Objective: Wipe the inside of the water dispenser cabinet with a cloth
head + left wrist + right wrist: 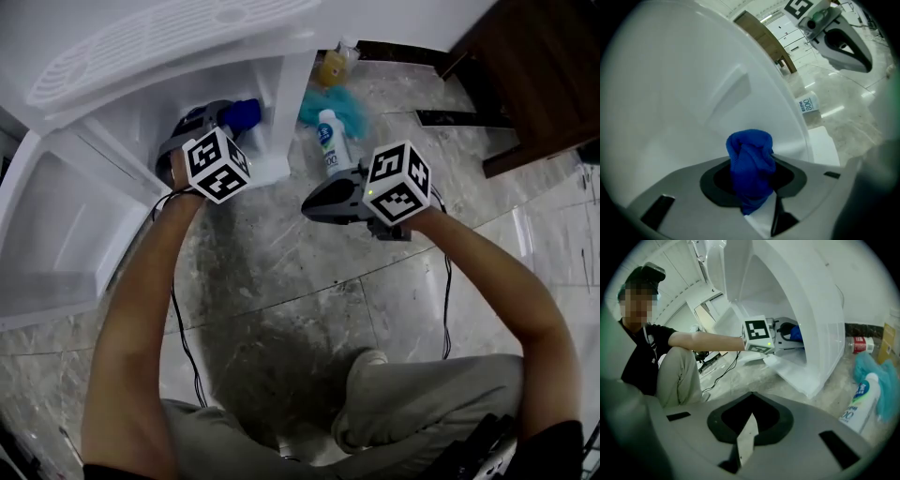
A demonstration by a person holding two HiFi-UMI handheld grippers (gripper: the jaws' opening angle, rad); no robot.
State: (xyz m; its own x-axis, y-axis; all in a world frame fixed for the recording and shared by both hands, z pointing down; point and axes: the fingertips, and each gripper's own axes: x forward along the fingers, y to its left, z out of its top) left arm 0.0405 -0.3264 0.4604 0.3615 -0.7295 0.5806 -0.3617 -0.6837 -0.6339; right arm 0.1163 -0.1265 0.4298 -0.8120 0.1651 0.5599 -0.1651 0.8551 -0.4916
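Observation:
The white water dispenser cabinet (281, 103) stands at the upper left with its lower compartment open. My left gripper (223, 122) reaches into that compartment, shut on a bunched blue cloth (242, 114). In the left gripper view the blue cloth (751, 164) bulges out between the jaws, in front of the cabinet's white inner wall (684, 93). My right gripper (307, 202) hangs over the floor to the right of the cabinet, shut and empty. In its own view the right gripper (747, 427) points toward the cabinet (806, 310) and the blue cloth (796, 333).
The cabinet door (56, 234) swings open to the left. A white spray bottle (330, 141), a teal cloth (342, 105) and a yellow bottle (330, 67) lie on the marble floor beside the cabinet. A dark wooden cupboard (534, 75) stands at the upper right. Cables trail across the floor.

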